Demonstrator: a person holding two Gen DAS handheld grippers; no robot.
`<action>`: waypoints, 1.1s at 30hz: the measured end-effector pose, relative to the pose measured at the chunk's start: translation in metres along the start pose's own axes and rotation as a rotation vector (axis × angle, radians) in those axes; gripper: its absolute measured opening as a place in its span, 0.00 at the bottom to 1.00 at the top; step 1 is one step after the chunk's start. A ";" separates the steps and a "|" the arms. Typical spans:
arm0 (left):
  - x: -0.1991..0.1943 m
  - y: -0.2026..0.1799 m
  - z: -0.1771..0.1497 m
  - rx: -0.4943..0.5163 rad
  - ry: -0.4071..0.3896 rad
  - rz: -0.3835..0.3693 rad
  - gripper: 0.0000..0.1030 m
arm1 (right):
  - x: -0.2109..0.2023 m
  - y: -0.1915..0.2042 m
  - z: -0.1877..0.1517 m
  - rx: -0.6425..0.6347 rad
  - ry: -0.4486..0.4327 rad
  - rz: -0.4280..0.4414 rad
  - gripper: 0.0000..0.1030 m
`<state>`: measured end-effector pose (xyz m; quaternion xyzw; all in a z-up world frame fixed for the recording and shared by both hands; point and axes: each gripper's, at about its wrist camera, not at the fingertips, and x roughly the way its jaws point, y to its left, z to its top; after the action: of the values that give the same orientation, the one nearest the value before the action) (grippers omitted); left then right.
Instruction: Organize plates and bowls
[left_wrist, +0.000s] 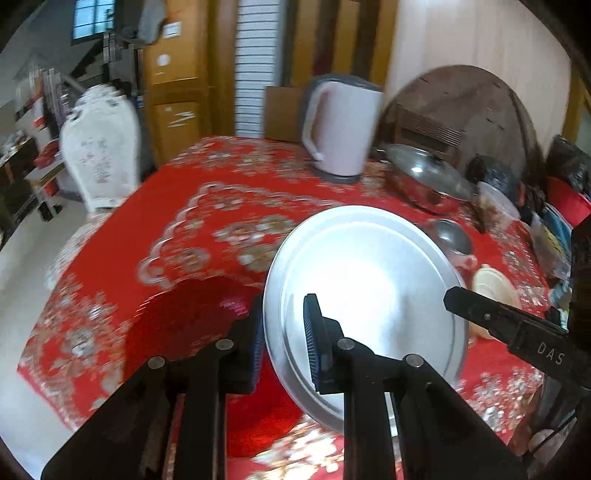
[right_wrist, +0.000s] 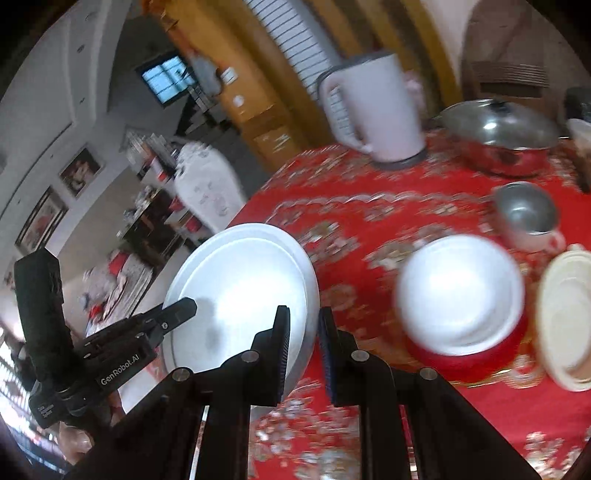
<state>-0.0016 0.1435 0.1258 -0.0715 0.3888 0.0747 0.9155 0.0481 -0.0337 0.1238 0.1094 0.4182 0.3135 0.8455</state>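
A large silvery plate (left_wrist: 373, 280) hangs tilted above the red tablecloth, held from both sides. In the left wrist view my left gripper (left_wrist: 284, 314) is shut on its left rim, one blue pad in front and one behind. My right gripper (right_wrist: 303, 317) is shut on the opposite rim of the same plate (right_wrist: 240, 291). Each gripper also shows in the other's view: the right gripper (left_wrist: 456, 295) at the plate's right edge, the left gripper (right_wrist: 183, 308) at its left edge. A red bowl with a white inside (right_wrist: 461, 291) sits on the table to the right.
A cream dish (right_wrist: 565, 317) and a metal cup (right_wrist: 524, 214) lie right of the red bowl. At the back stand a white kettle (left_wrist: 340, 125) and a lidded steel pot (left_wrist: 424, 177). The table (left_wrist: 177, 229) drops off at the left, beside a white chair (left_wrist: 99, 147).
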 end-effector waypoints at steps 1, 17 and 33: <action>-0.001 0.006 -0.004 -0.009 0.000 0.009 0.17 | 0.008 0.007 -0.003 -0.009 0.015 0.007 0.16; 0.044 0.087 -0.049 -0.131 0.090 0.111 0.17 | 0.106 0.053 -0.030 -0.084 0.188 -0.021 0.19; 0.069 0.105 -0.061 -0.154 0.128 0.163 0.17 | 0.133 0.065 -0.043 -0.158 0.236 -0.085 0.27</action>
<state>-0.0173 0.2407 0.0270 -0.1145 0.4441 0.1737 0.8715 0.0465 0.0960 0.0406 -0.0129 0.4927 0.3203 0.8090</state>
